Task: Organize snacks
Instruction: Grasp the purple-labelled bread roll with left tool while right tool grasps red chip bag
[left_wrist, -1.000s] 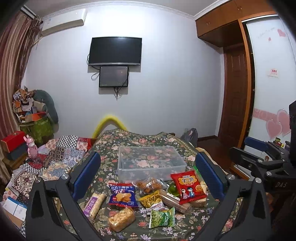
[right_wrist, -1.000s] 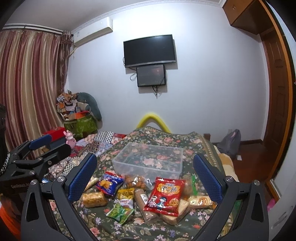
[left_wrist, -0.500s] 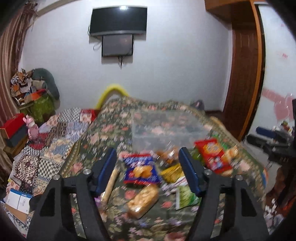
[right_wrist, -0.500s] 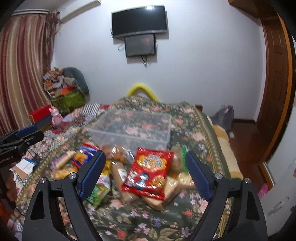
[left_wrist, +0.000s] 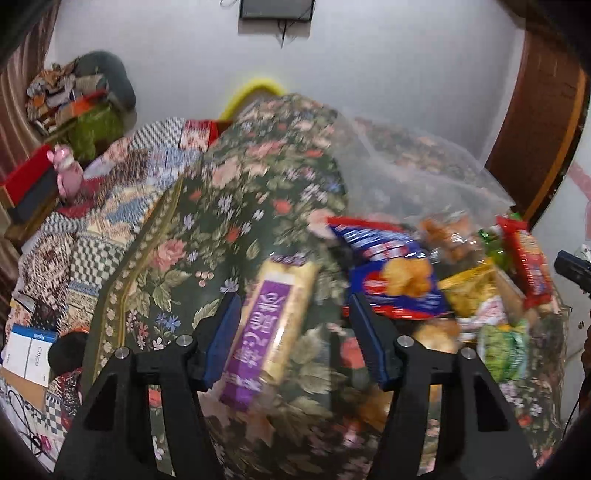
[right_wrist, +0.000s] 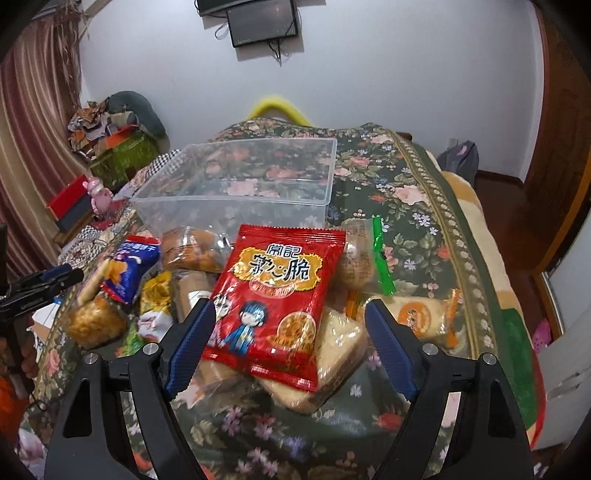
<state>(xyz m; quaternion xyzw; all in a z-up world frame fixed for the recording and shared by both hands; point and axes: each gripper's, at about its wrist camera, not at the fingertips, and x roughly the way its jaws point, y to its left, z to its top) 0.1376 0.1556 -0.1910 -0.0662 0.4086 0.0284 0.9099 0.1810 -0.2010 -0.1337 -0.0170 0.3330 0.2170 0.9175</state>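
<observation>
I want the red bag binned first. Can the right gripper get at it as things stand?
Probably yes. The red snack bag lies on top of the pile with nothing over it, and the right gripper already straddles its lower half, jaws closing, pads not yet pressing.

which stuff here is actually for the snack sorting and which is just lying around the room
For the job: clear bin, red snack bag, purple packet, blue bag, green-edged bag, left gripper and right gripper, both closing.

Just lying about: pink toy, red box, screen, curtain.
</observation>
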